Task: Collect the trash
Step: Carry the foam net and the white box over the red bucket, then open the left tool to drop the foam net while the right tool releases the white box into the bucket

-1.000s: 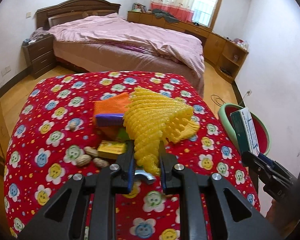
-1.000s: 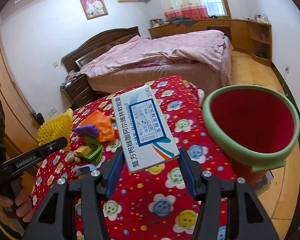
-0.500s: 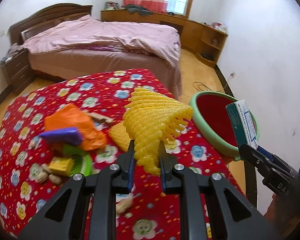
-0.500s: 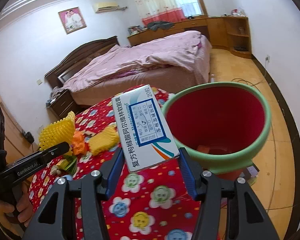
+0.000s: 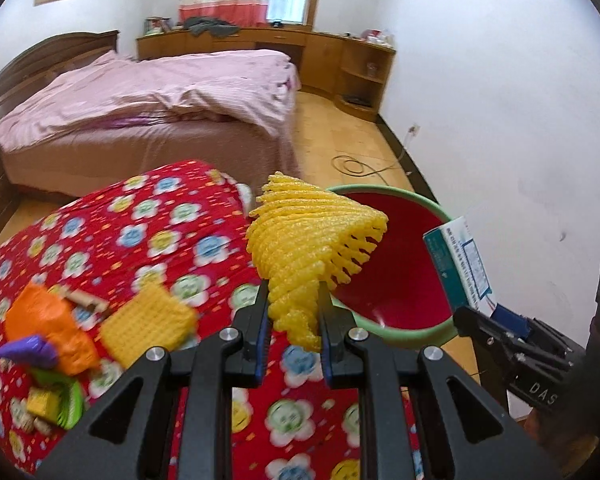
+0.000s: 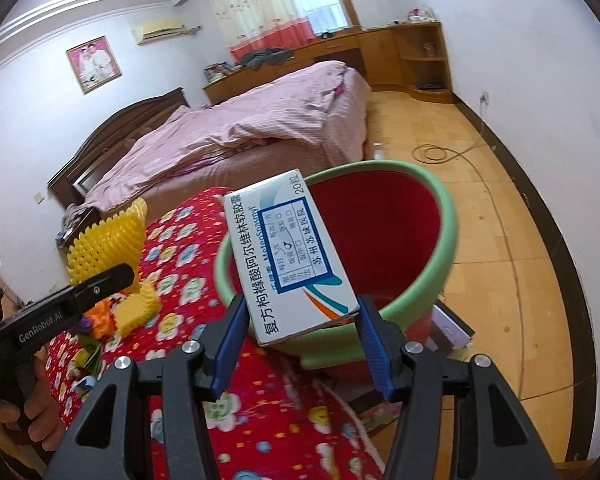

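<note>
**At the table's right edge: two trash items in hand by the bin**

On the near right, beside the table (image 5: 148, 236) with its red flowered cloth, stands the bin (image 6: 440, 272): red inside, green rim, mouth open upward.

Item 1. Foam net (image 5: 308, 240), yellow, ribbed mesh. Clamped low down between the fingers of the left gripper (image 5: 294, 320), pads pressed tight into the foam. It fans out above the fingers, its right fringe in front of the bin's near-left rim. In the right wrist view the same net (image 6: 108, 240) shows at left, above a black finger marked "GenRobot.AI".

Item 2. Medicine box (image 6: 290, 256), white with teal and orange stripes. Held by its lower end between the blue pads of the right gripper (image 6: 302, 334), jaws set about half apart and closed on the box's sides. It tilts up in front of the bin's mouth. Print readable: "复方枸橼酸阿尔维林软胶囊", "20粒", and a blue-framed pharmacy sticker reading "苏州苏城医院"; finer lines too small to read. In the left wrist view the box (image 5: 458, 268) sits at the bin's right rim, above a gripper body lettered "DAS".

Left on the table, far left of the bin: second yellow foam piece (image 5: 148, 322), orange bag (image 5: 48, 326), purple scrap (image 5: 28, 350), green wrapper (image 5: 66, 404), small yellow packet (image 5: 42, 402). All blurred.
</note>
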The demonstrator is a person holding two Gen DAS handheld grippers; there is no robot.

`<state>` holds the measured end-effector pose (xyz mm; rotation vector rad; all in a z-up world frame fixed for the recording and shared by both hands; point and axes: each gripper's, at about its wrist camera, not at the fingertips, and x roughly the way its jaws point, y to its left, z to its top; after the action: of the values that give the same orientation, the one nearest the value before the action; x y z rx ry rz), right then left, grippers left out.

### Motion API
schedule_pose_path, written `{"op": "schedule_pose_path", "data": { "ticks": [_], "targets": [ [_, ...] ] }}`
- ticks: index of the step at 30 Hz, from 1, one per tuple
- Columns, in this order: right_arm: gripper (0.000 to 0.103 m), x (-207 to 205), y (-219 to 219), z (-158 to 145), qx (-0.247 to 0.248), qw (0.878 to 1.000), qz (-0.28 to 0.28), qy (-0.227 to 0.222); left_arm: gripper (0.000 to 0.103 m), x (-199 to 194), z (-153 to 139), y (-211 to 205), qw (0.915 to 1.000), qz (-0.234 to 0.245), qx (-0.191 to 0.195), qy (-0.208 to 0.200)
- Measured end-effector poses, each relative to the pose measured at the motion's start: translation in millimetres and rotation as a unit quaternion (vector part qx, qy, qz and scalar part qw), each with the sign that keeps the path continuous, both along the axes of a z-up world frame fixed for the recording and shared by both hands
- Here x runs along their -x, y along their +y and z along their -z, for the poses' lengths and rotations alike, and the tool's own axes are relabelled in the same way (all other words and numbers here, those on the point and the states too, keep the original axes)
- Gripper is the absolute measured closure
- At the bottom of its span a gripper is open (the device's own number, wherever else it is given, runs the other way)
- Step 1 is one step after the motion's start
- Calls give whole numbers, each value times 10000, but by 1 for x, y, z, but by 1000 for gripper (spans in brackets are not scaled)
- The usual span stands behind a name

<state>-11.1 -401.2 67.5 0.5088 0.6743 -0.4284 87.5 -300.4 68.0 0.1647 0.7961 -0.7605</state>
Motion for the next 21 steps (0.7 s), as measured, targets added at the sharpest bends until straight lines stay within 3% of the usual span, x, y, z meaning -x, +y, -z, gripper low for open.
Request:
{"op": "schedule_pose_path", "data": {
  "ticks": [11, 19, 21],
  "targets": [
    [46, 2, -28, 14, -85, 9994, 294, 169, 83, -10, 32, -56, 9981, 457, -194, 362],
    [46, 1, -41, 22, -132, 9989, 385, 231, 56, -9, 38, -63, 9978, 526, -258, 313],
    [45, 0, -44, 24, -158, 9988, 405, 237, 55, -10, 38, -62, 9980, 482, -258, 308]
  ]
}}
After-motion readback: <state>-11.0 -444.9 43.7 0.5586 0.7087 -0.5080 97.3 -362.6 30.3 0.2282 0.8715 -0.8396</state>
